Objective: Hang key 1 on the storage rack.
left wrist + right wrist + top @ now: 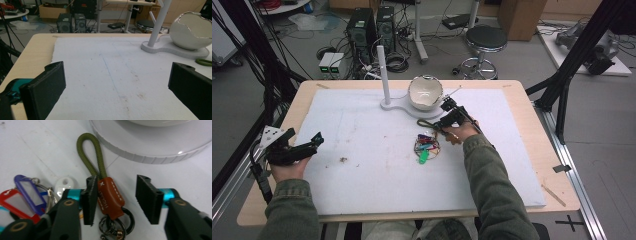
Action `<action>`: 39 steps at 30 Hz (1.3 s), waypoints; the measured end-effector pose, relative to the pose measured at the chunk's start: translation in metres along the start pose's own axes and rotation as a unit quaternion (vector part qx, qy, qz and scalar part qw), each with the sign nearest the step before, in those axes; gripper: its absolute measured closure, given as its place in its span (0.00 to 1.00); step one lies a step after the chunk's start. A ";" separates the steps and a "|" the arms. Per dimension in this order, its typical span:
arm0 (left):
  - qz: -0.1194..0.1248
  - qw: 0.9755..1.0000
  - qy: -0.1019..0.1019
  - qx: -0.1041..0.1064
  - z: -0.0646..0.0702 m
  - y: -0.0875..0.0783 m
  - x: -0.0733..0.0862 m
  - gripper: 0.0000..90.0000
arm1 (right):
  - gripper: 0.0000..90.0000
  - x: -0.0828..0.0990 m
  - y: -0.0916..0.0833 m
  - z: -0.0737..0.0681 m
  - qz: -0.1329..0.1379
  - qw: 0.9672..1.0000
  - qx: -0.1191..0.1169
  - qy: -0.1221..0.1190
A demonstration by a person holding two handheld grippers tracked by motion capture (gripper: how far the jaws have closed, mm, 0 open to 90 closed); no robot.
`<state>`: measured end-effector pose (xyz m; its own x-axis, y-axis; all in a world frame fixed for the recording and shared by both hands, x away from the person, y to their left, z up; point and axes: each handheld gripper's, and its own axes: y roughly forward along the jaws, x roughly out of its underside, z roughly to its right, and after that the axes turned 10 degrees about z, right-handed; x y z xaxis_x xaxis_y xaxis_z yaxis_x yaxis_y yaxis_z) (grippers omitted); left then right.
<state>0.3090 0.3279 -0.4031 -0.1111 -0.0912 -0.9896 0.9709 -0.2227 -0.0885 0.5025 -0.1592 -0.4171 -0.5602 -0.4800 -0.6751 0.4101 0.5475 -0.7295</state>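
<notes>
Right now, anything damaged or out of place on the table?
Nothing broken. The white bowl has a jagged, eggshell-like rim, which looks like its design. The white mat carries brown stains near the left gripper. The key bunch lies flat.

Bowl (425,92) behind keyring bunch (427,146)

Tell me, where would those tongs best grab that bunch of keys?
Probably at the brown leather tab, coming from above. It lies flat between the open right tongs, stiff and narrow, unlike the loose tags, and the green cord loop extends beyond it.
</notes>
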 end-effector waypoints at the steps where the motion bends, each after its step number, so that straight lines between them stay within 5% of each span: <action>1: -0.001 1.000 0.000 0.001 0.000 0.000 0.000 0.02 | 0.68 0.000 0.000 0.000 -0.002 1.000 -0.012 0.004; 8: -0.004 1.000 0.002 0.003 0.001 0.001 0.001 0.02 | 0.80 0.002 0.002 -0.002 -0.012 0.999 -0.039 0.003; 14: -0.006 1.000 0.003 0.005 0.001 0.002 0.001 0.02 | 0.86 0.002 0.000 -0.004 -0.018 0.999 -0.039 0.004; 39: -0.007 1.000 0.001 0.012 0.002 0.002 0.001 0.02 | 0.87 -0.006 -0.040 -0.015 0.002 0.998 -0.057 0.010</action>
<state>0.3104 0.3252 -0.4036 -0.1249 -0.0851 -0.9885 0.9638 -0.2469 -0.1005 0.4785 -0.1676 -0.3821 -0.5724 -0.4648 -0.6755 0.3288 0.6246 -0.7084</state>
